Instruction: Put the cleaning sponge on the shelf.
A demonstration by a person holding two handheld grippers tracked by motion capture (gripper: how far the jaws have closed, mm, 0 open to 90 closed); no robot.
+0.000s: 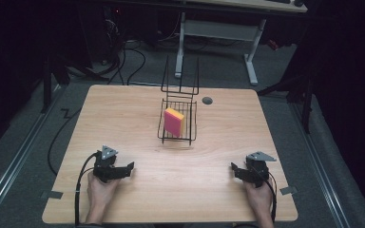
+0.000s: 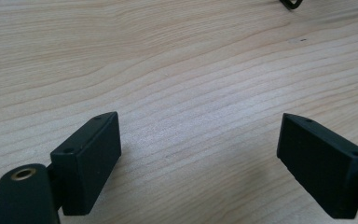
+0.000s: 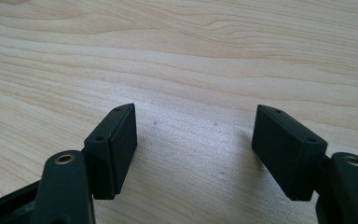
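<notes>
Both grippers parked low at near table (image 1: 138, 107) edge: your left gripper (image 1: 123, 169) and right gripper (image 1: 239, 172), jaws spread wide, holding nothing. Sponge (image 1: 174, 121) stands on edge inside wire basket (image 1: 193, 124), mid-table, well apart. Looks like start; likely next, you reach forward to basket.

A wire basket and a sponge out on the wooden bench.

The black wire basket (image 1: 177, 124) sits at mid-bench toward the far edge, its tall handle frame rising behind; inside, a pink-and-yellow sponge (image 1: 174, 122) stands on edge. Just right of the handle, a dark round grommet (image 1: 207, 100) marks the bench (image 1: 123, 114). Beyond, cables (image 1: 133, 57) trail on grey floor beneath a white-legged desk (image 1: 252, 52).
</notes>
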